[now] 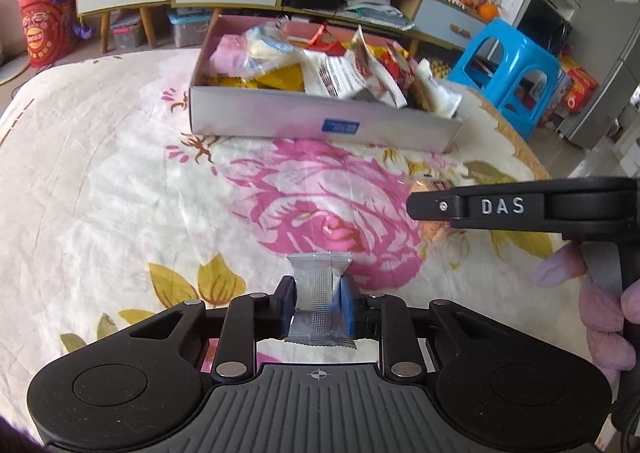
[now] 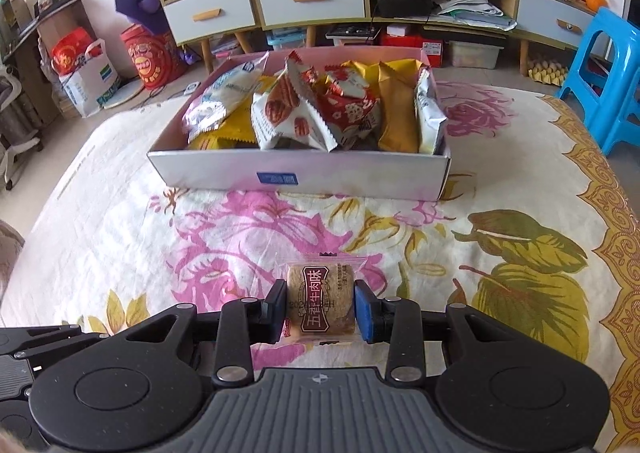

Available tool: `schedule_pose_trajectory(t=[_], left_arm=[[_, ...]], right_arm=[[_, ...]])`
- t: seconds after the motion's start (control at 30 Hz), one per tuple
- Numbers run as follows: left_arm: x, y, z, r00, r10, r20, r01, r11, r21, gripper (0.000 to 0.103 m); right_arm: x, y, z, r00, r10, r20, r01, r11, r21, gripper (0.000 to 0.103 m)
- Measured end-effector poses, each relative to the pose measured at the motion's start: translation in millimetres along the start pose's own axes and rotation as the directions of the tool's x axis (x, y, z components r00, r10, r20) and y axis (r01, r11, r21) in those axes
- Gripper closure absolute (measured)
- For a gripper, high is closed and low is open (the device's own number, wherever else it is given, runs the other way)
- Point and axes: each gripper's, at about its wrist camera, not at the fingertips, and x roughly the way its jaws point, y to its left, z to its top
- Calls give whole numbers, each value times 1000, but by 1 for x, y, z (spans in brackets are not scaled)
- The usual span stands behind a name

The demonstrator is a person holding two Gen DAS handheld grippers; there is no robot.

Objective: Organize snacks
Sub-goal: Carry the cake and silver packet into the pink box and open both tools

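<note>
Now the left gripper [image 1: 316, 307] pinches a silver packet [image 1: 319, 293] at lower centre; the right gripper [image 2: 320, 311] pinches a brown biscuit packet [image 2: 320, 303], below the full snack box [image 2: 300, 173].

Glossy foil packet [image 1: 320, 295], cardboard box [image 1: 320, 125]

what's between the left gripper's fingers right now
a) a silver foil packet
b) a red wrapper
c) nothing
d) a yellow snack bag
a: in the left wrist view the left gripper is clamped on a small silver foil packet, its pads pressing on both sides.
</note>
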Motion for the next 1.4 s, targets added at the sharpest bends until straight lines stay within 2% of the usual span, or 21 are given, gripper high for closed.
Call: schedule_pose_trajectory(t=[0.33,0.53,0.83,1.1,1.17,1.2,1.27,1.3,1.33,1.4], left_arm=[[-21,17,38,994,12,106,-8,999,-40,82],[-17,29,80,986,16,167,-9,999,-48,82],[15,23,142,976,-17,215,20,1000,-14,82],[51,21,161,976,-34,216,38,999,-14,81],[54,23,161,973,-56,226,62,998,-16,78],[54,24,161,972,-60,225,66,998,-20,77],[53,26,160,973,-52,226,61,998,-33,62],[50,27,159,972,-48,231,58,998,-39,47],[47,28,156,970,-43,241,55,998,-43,37],[40,29,150,968,-32,251,45,998,-44,29]], right_arm=[[-19,-13,20,997,49,57,-56,991,122,77],[-24,-14,55,990,69,122,-87,986,143,77],[-7,-19,110,978,60,202,-93,983,159,77],[24,-27,125,980,44,194,-82,978,192,77],[27,-28,124,978,56,199,-96,976,197,72],[26,-29,126,976,66,210,-108,974,197,72],[23,-30,126,971,78,228,-126,971,202,43],[20,-30,125,968,80,238,-132,969,208,40],[18,-31,125,966,84,244,-136,969,207,41],[15,-31,123,967,88,238,-137,971,194,41]])
